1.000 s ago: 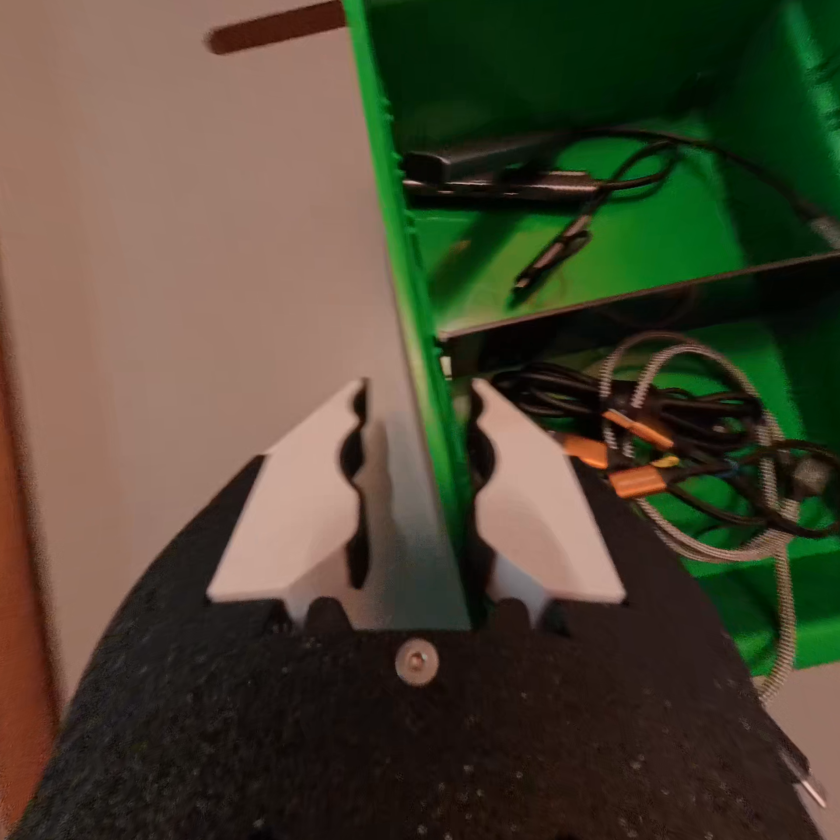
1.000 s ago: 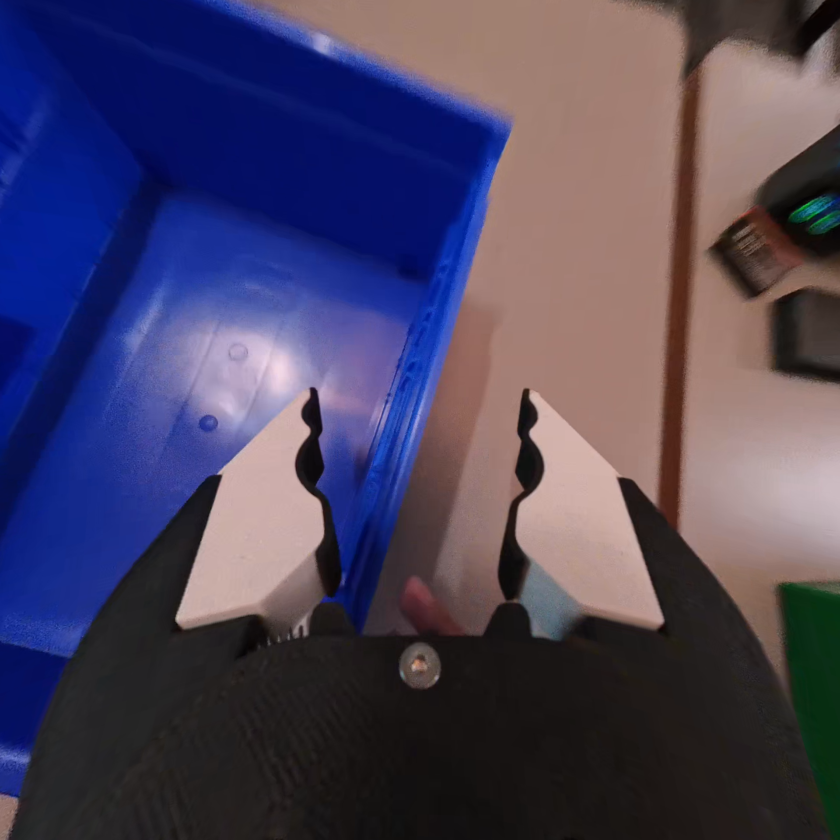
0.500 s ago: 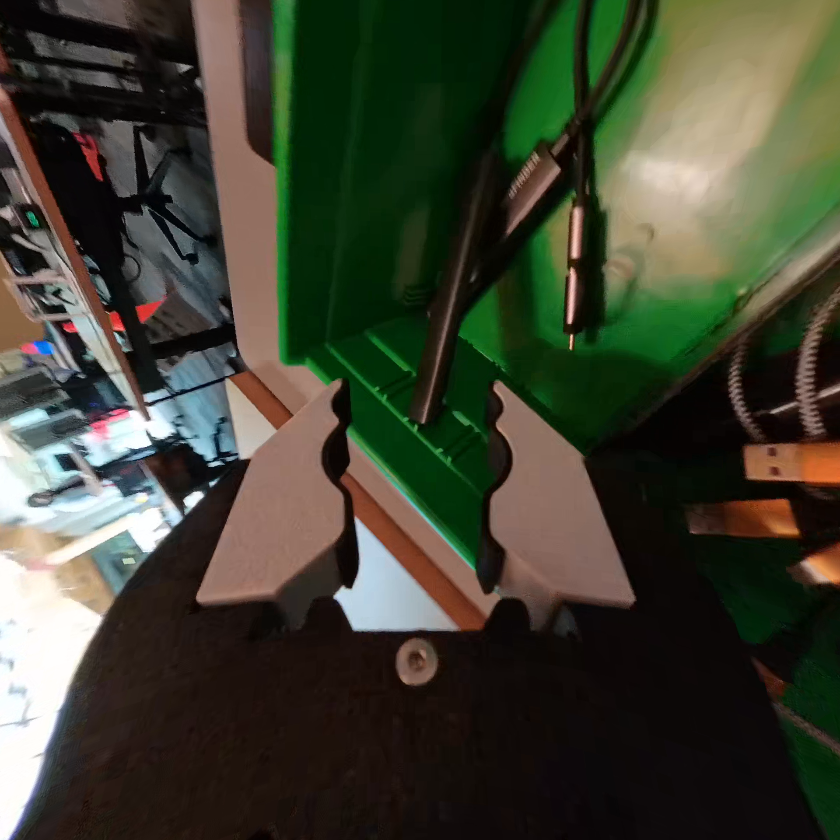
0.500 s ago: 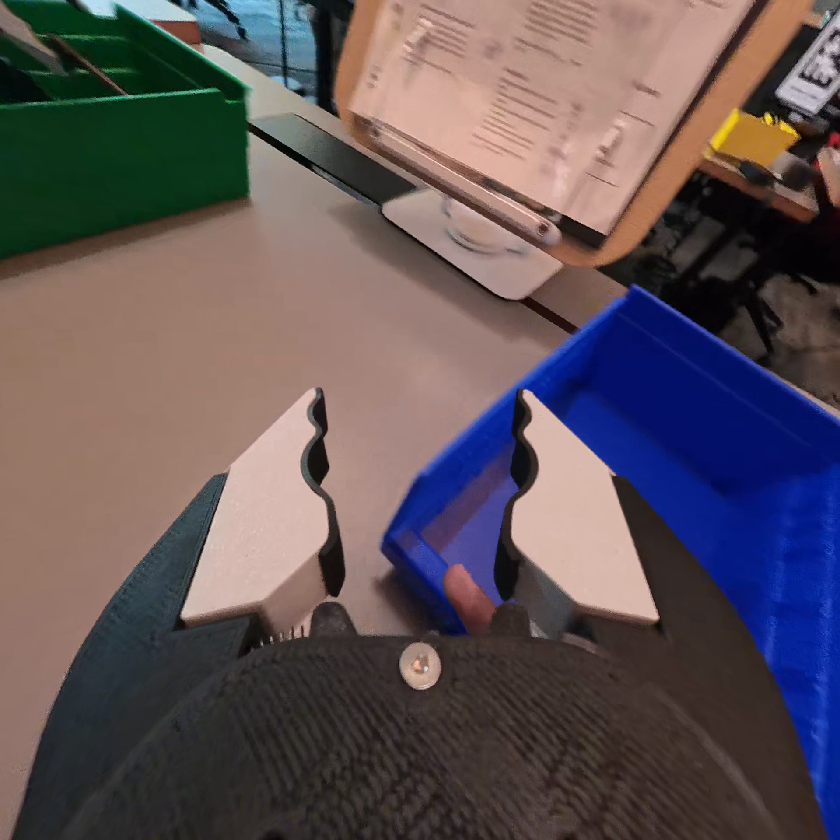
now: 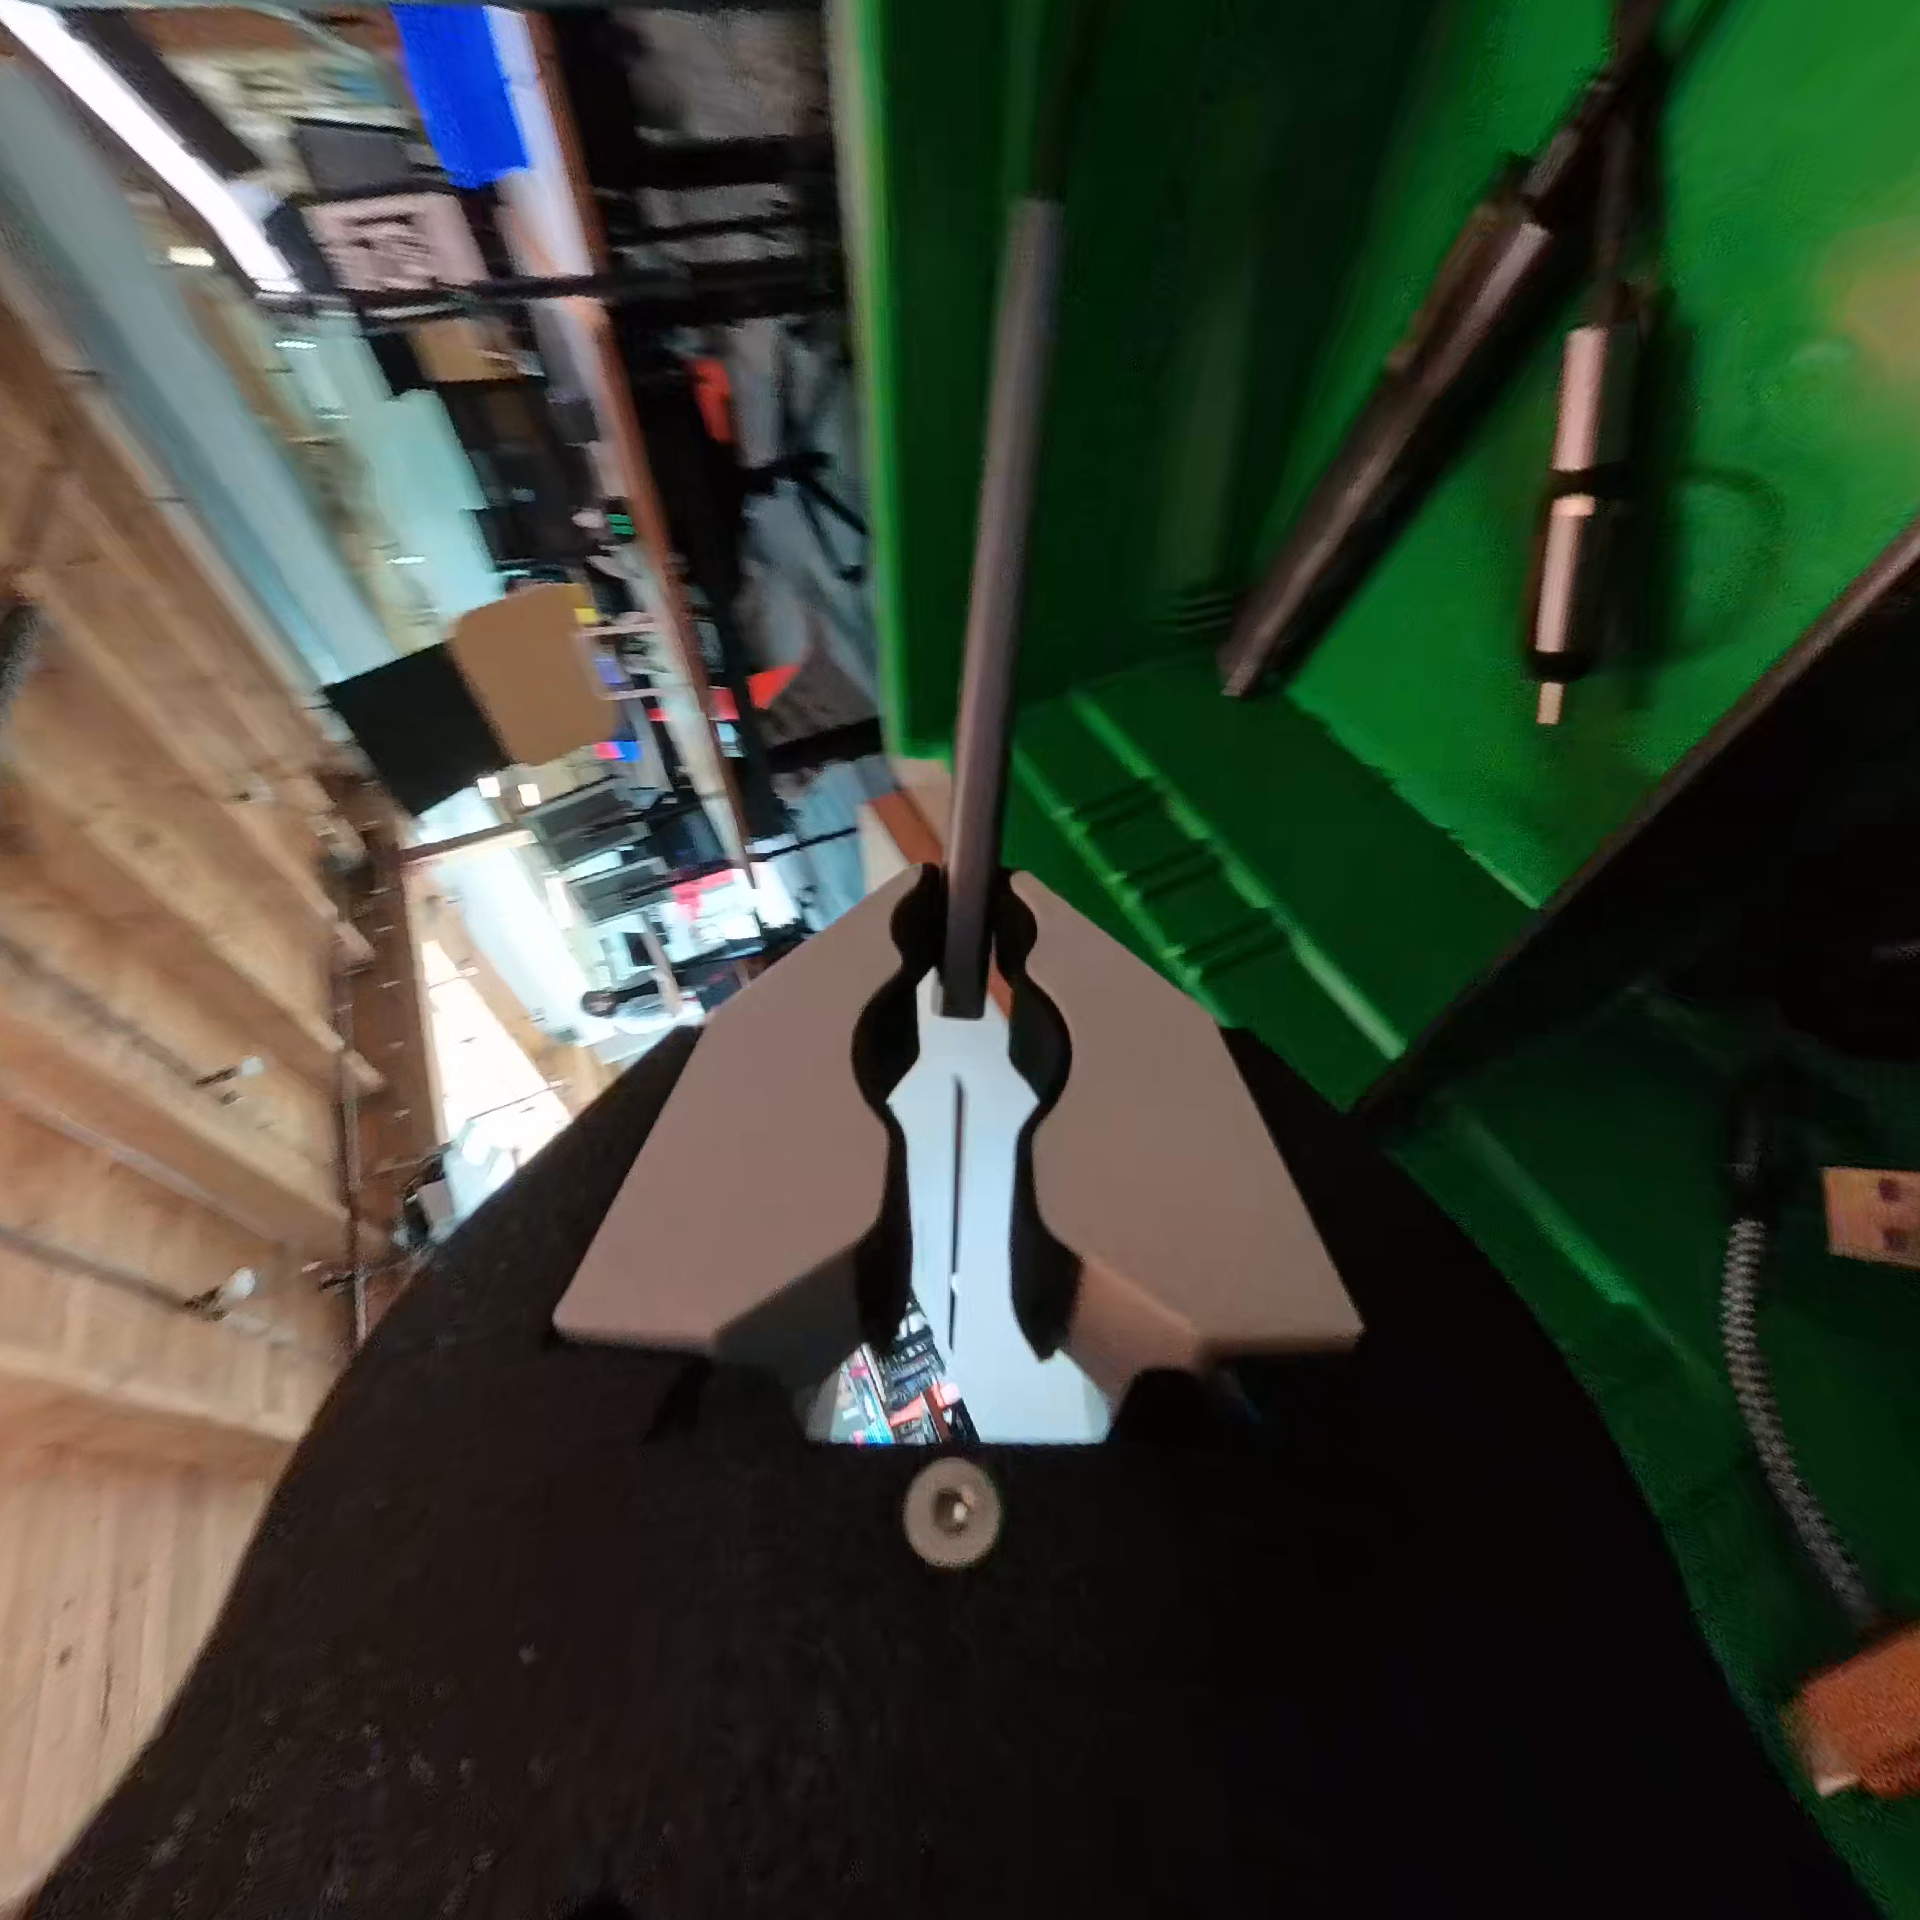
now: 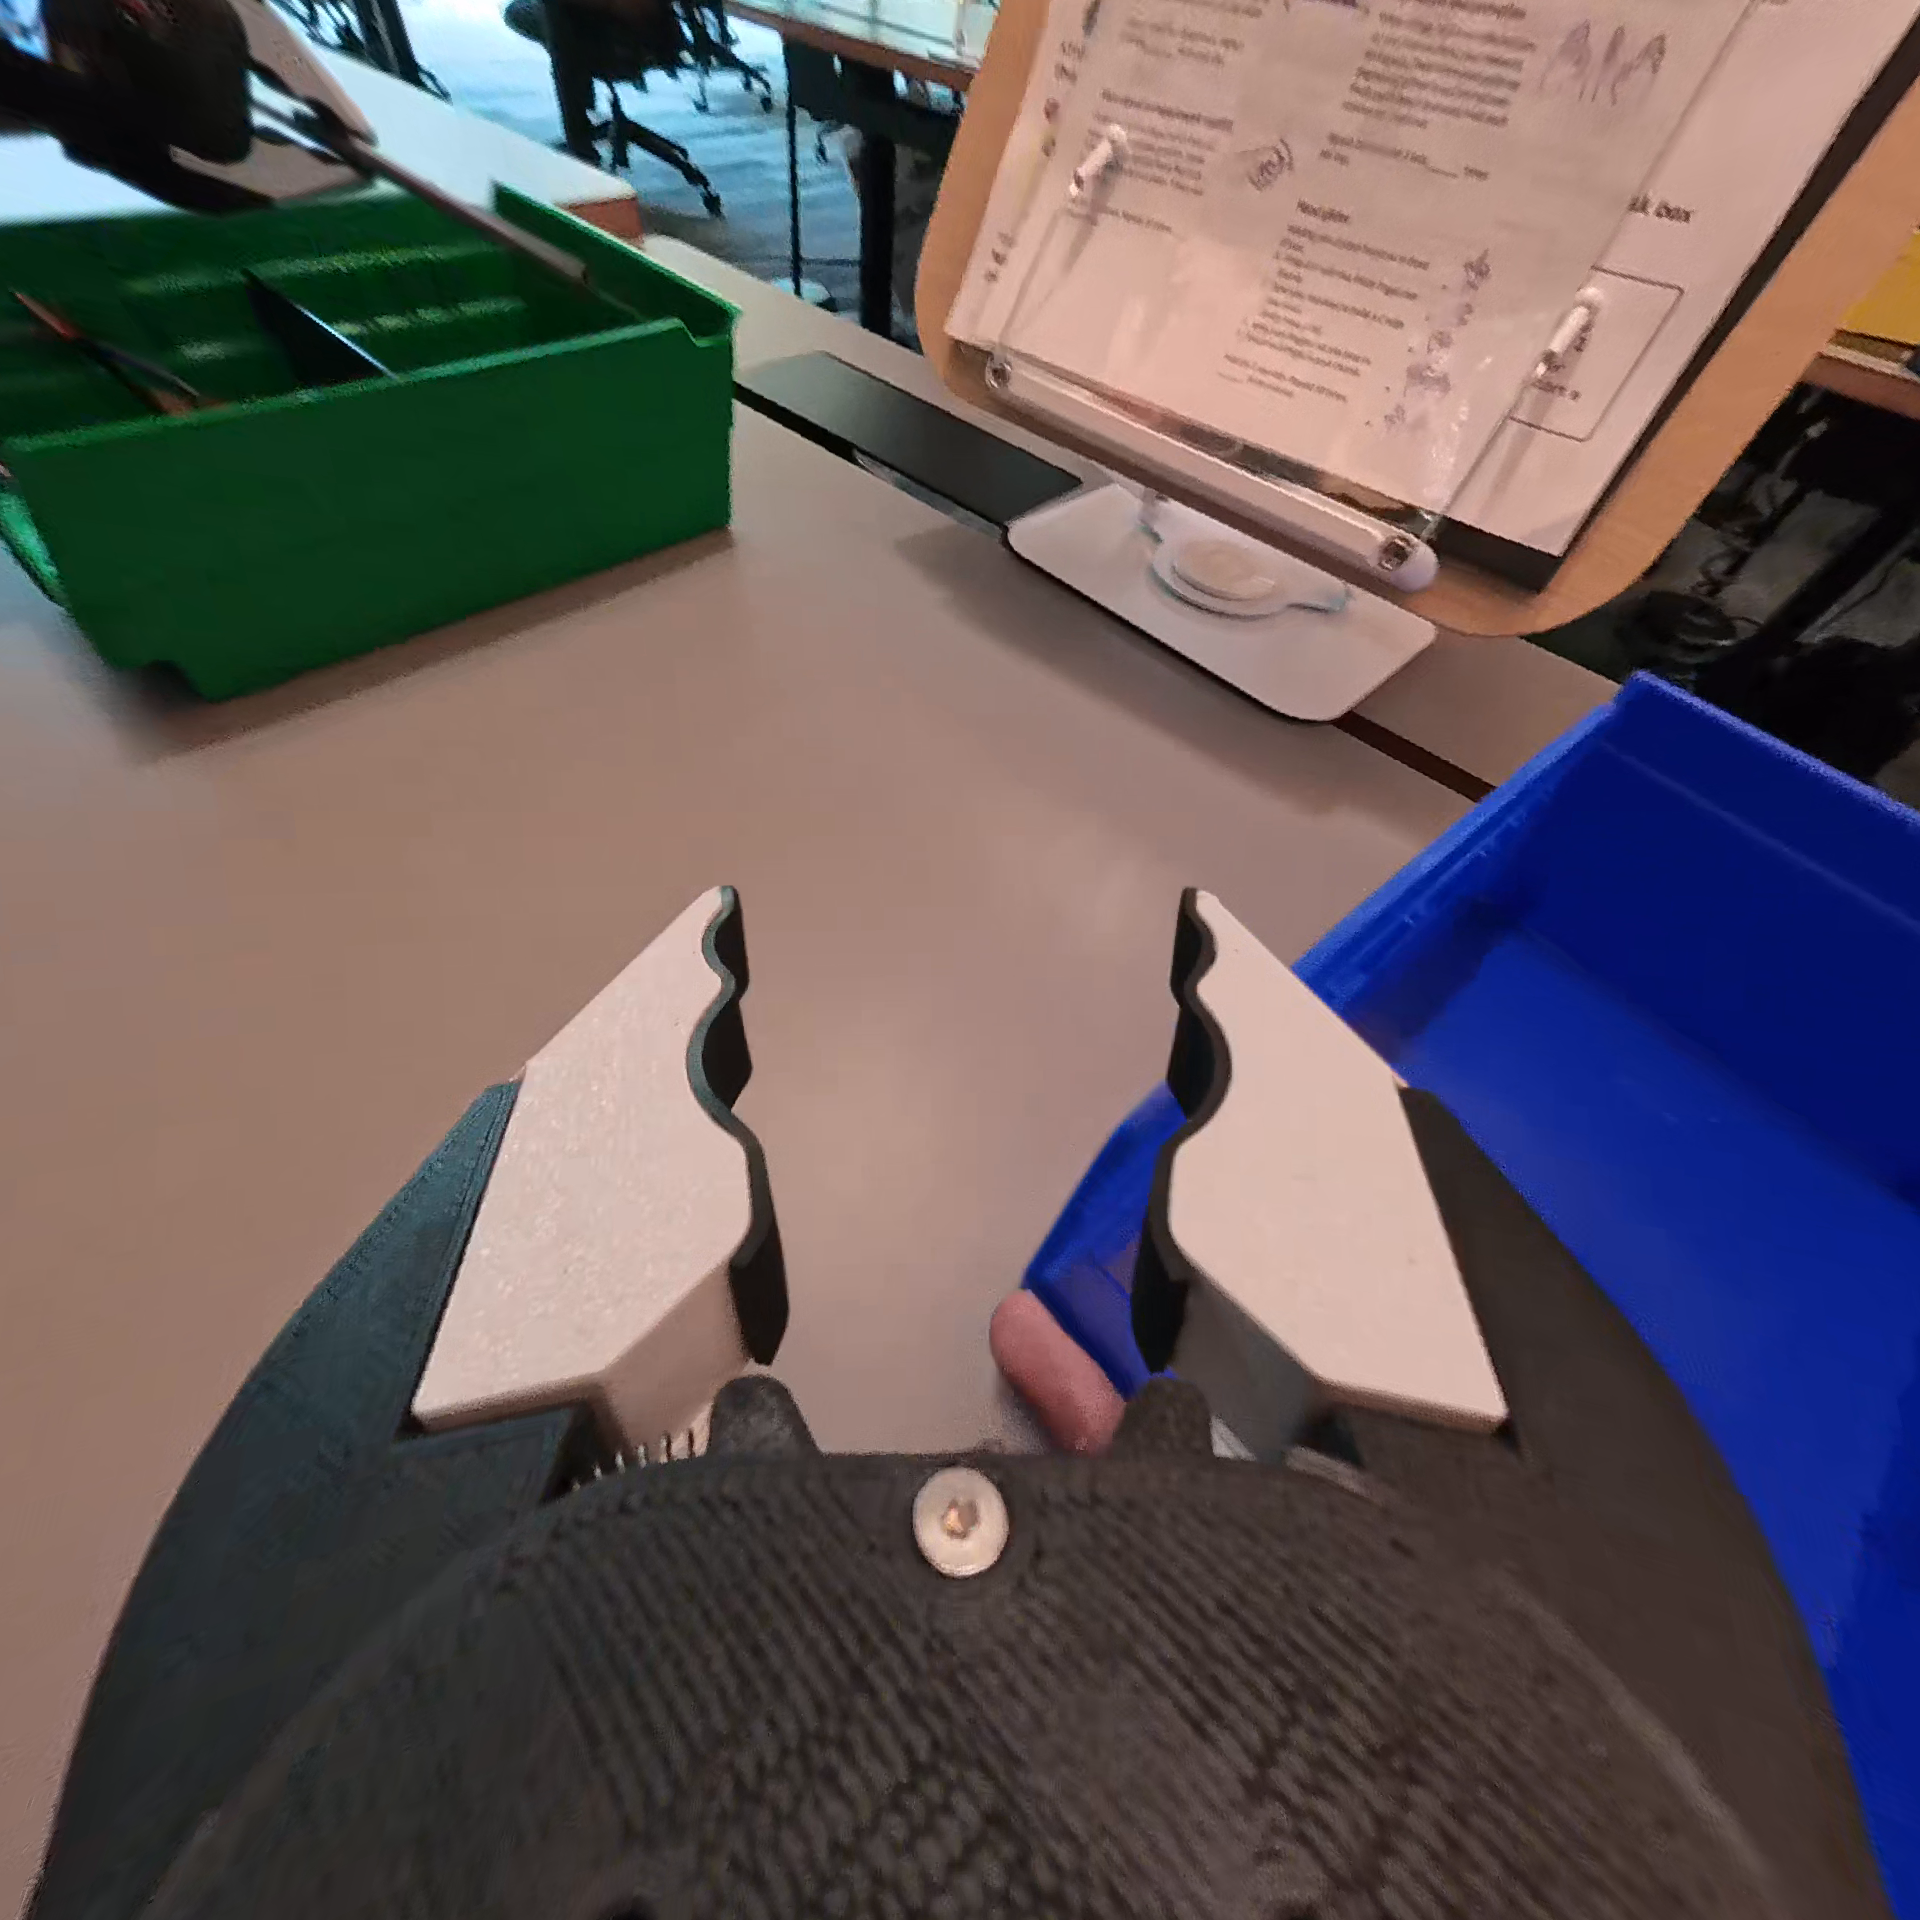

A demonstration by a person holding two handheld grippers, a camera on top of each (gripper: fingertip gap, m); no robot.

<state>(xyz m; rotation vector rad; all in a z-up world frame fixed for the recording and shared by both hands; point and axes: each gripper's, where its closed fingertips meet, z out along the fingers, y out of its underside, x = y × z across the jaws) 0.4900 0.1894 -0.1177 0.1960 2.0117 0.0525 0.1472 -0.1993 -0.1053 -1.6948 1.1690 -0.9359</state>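
Left claw (image 5: 961,899) clenched on grey rod (image 5: 1003,582), long axis running forward over green bin (image 5: 1226,852); right claw (image 6: 956,914) released.

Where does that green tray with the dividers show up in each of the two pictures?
Left wrist view: green divided tray fills the upper right, seen close from above, cables inside.
Right wrist view: same tray sits upper left on the table.
Shared landmark: the thin grey rod leaving the tray.

Right gripper (image 6: 958,935) agape, beside blue bin (image 6: 1621,1039)
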